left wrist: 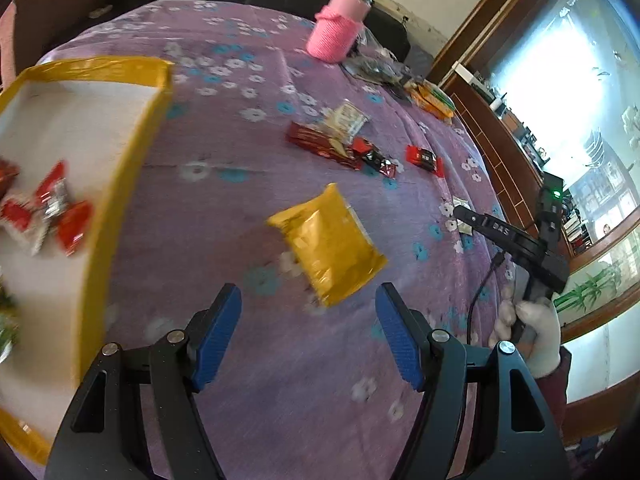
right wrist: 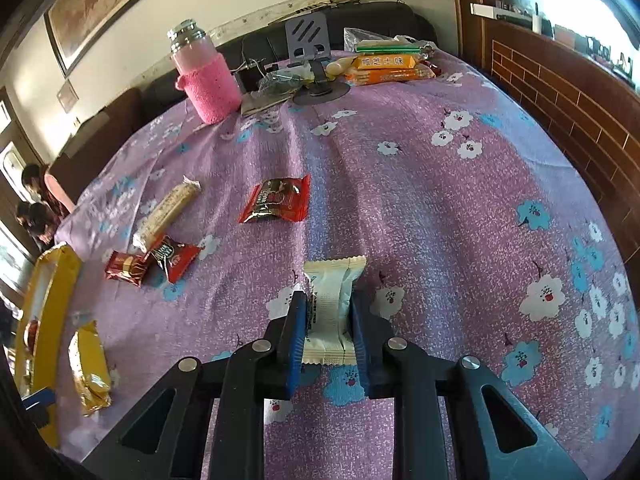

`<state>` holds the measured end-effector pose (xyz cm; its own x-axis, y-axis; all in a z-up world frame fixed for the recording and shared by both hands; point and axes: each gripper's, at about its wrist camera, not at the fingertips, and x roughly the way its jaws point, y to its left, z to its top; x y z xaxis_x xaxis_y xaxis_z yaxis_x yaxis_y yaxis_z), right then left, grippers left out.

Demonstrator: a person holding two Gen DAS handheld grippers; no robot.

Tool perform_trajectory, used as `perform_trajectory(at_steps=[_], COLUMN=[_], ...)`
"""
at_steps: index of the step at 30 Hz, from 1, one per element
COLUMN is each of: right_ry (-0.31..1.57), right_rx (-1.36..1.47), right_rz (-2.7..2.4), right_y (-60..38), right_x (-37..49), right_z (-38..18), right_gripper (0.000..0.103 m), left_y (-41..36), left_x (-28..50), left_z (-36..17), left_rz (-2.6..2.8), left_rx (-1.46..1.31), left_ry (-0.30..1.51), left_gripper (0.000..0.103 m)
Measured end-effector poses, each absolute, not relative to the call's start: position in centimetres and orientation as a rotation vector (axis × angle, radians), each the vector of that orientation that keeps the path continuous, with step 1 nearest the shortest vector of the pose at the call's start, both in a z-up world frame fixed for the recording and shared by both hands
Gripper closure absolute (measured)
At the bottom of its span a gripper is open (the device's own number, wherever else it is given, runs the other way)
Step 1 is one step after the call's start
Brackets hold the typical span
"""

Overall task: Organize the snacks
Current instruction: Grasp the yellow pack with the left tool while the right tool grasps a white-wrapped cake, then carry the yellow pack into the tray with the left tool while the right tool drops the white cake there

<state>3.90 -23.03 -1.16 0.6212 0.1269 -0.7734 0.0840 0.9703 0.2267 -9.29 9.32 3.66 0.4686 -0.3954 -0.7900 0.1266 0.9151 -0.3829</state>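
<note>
A purple flowered cloth [right wrist: 420, 200] covers the table, brick-patterned wall [right wrist: 560, 92] beside it. The right gripper [right wrist: 329, 320] clamps a cream snack packet [right wrist: 332, 300]; the left gripper [left wrist: 308, 332] stands apart above a yellow packet [left wrist: 332, 244], near what looks like a yellow-rimmed tray [left wrist: 132, 160].

The orange snack box [right wrist: 386, 63] at the far edge of the worktop reads "咸芝士味". Print on the other wrappers is too small to read.

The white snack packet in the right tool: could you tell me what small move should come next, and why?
Probably lift it and carry it toward the yellow tray. The right tool is closed on the white packet, and red snacks already lie in that tray.
</note>
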Motion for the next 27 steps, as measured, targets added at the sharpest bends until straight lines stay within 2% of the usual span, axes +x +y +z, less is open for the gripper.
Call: perform_trajectory(at_steps=[7, 9, 15, 16, 17, 18, 27], right_ry=[0.898, 0.894, 0.877, 0.872, 0.868, 0.863, 0.842], right_rx=[0.333, 0.333, 0.332, 0.334, 0.337, 0.34, 0.342], right_rz=[0.086, 0.098, 0.136, 0.141, 0.147, 0.156, 0.177], right_y=[-23.8, -23.5, -22.8, -22.8, -22.8, -22.7, -22.4], right_x=[3.6, 3.5, 3.2, 3.2, 3.2, 3.1, 3.0], right_z=[-1.2, -1.0, -0.5, -0.5, -0.4, -0.3, -0.3], right_gripper=[0.081, 0.081, 0.081, 0.081, 0.081, 0.081, 0.081], left_y=[5.9, 4.9, 2.6, 2.5, 2.4, 2.4, 5.0], left_x=[-5.8, -5.2, -5.0, -5.2, -5.4, -5.6, -7.2], left_z=[2.0, 1.6, 1.2, 1.2, 1.2, 1.3, 3.6], left_rz=[-0.282, -0.263, -0.21, -0.209, -0.21, -0.222, -0.277], left_rx=[-0.222, -0.18, 0.008, 0.03, 0.045, 0.056, -0.072], left_ry=[1.057, 1.05, 1.019, 1.011, 0.997, 0.984, 0.955], left_gripper=[0.034, 0.03, 0.028, 0.03, 0.048, 0.06, 0.061])
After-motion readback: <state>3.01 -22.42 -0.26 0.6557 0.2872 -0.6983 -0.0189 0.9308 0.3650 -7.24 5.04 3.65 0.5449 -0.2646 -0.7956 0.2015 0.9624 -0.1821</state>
